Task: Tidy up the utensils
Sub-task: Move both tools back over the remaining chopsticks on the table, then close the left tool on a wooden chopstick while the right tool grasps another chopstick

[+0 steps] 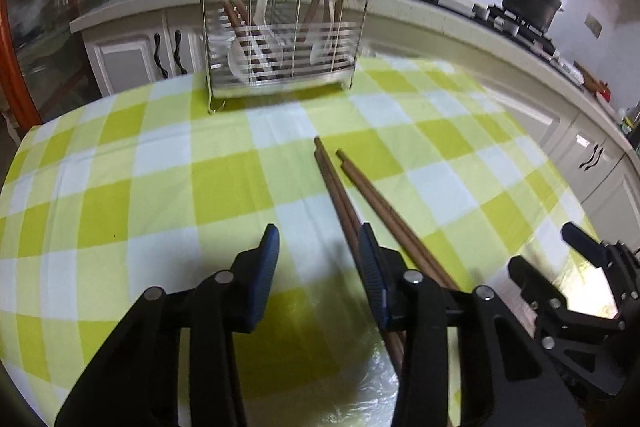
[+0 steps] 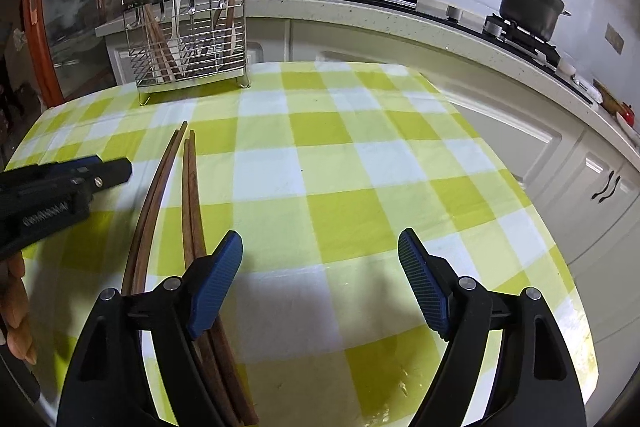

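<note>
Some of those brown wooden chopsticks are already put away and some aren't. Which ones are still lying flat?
The long brown wooden chopsticks lying flat on the green checked tablecloth, between both open grippers. The others stand tilted inside the wire metal utensil rack.

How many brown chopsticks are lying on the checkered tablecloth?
4 chopsticks lie flat between the two tongs: one pair nearer the left tongs, one pair beside the right tongs. Their near ends are hidden.

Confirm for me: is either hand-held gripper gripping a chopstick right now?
No, the left hand-held gripper and right hand-held gripper both stand open and empty, while the chopsticks lie on the tablecloth.
</note>
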